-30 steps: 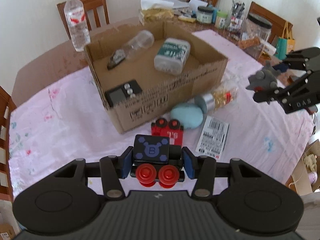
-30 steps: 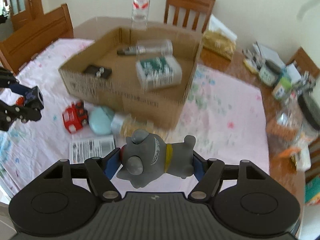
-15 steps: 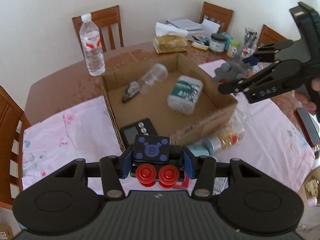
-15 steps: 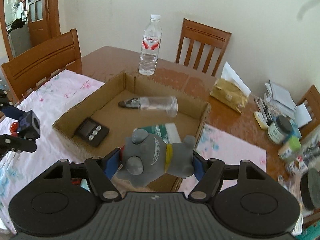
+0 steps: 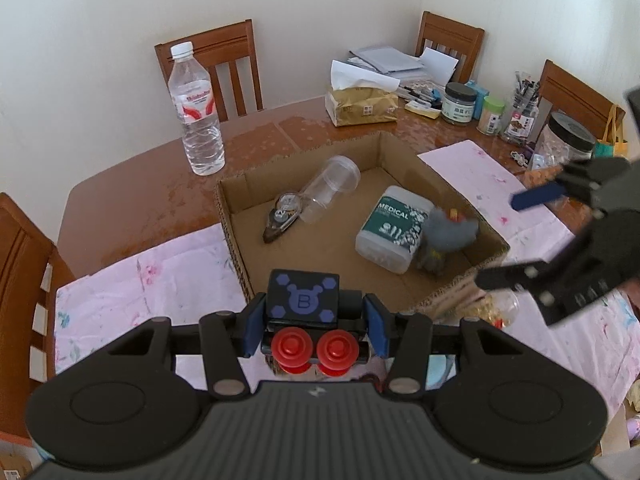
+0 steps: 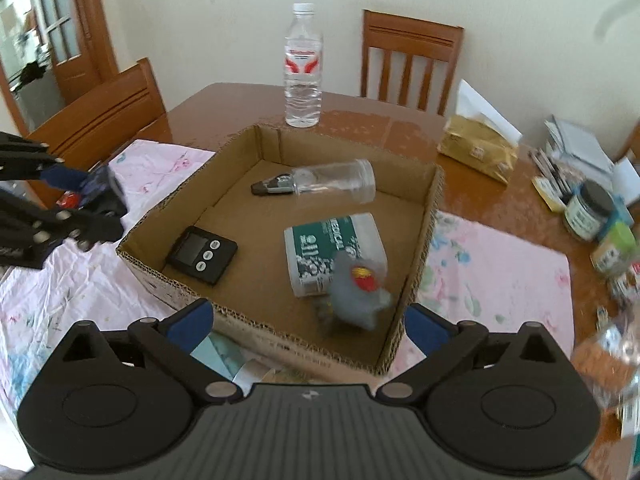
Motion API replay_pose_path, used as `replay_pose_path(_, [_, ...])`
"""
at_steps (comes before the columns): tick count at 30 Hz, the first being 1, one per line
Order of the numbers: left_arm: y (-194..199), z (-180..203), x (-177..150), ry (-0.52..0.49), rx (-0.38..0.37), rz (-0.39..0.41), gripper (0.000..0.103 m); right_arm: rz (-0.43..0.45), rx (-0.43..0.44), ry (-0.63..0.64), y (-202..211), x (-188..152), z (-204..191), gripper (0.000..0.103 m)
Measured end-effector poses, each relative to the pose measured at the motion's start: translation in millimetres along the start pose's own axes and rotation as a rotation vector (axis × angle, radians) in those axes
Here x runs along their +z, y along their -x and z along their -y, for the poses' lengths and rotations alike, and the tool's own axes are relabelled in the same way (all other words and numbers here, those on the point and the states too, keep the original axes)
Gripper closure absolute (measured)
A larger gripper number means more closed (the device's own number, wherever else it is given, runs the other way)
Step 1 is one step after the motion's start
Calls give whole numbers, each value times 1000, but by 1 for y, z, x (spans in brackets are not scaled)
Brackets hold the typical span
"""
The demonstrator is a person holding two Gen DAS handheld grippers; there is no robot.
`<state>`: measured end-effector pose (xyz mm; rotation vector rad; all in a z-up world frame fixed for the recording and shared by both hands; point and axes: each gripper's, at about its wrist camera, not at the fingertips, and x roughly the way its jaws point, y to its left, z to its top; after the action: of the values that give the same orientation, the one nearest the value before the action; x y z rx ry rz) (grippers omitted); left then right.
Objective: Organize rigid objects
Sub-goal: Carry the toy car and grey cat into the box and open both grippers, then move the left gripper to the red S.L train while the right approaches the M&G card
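The right gripper (image 6: pixel 308 320) has just been opened wide – the grey toy (image 6: pixel 358 294) is released into the cardboard box (image 6: pixel 416 280). The block toy (image 5: pixel 306 312) is clamped by the left gripper (image 5: pixel 316 324), probably for the same box.

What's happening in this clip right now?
A person with a gripper in each hand is sorting items into a cardboard box. The right gripper has just been opening its jaws, and nothing is between them now: the grey toy figure is blurred inside the box, beside the white medical container. The left gripper is shut on a black toy block with red wheels at the box's near edge, not yet dropped in.
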<state>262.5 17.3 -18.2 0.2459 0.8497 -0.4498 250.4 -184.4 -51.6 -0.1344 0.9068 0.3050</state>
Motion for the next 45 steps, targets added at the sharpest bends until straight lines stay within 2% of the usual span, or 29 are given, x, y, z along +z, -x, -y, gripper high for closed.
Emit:
replay_pose_path(4, [-14,-3,13,-10,-10,-2,53,10,-36,-47,8,-6,-2,0])
replay_pose_path(12, [-55,-6,37,-48,-33,-30,53,31,-53,-122,22,-13,-4,0])
replay_pose_path(20, [-97,-20,58,-36,1,-46,51,11,-109,-170,25,-22,-1,0])
replay_pose_path(21, [-97,-23,62,-22,13,-24,44,5,-118,-174,25,-23,0,0])
replay_pose_path(22, [-96,-27,65,-7,24,-2,22,1,-125,-178,25,-24,1,0])
replay_pose_path(23, [-94,-30,67,8,36,12,11,-4,-132,-182,25,-25,2,0])
replay_pose_path(24, [-90,-32,67,25,51,33,3,-7,-137,-186,26,-26,2,0])
replay_pose_path(26, [-79,-34,66,41,60,62,3,-11,-147,-195,28,-27,3,0])
replay_pose_path(30, [-58,-31,53,35,83,62,3,-12,-166,-201,33,-32,1,0])
replay_pose_path(34, [-42,-23,26,35,118,72,3,26,-180,-174,33,-47,-4,0])
replay_pose_path(36, [-34,-20,11,78,140,40,3,-10,-213,-181,30,-54,-7,0])
replay_pose_path(40, [-16,-16,-21,127,132,29,2,-20,-188,-142,26,-70,-16,0])
replay_pose_path(45, [-5,-16,-52,169,141,14,2,-41,-160,-162,19,-87,-24,0])
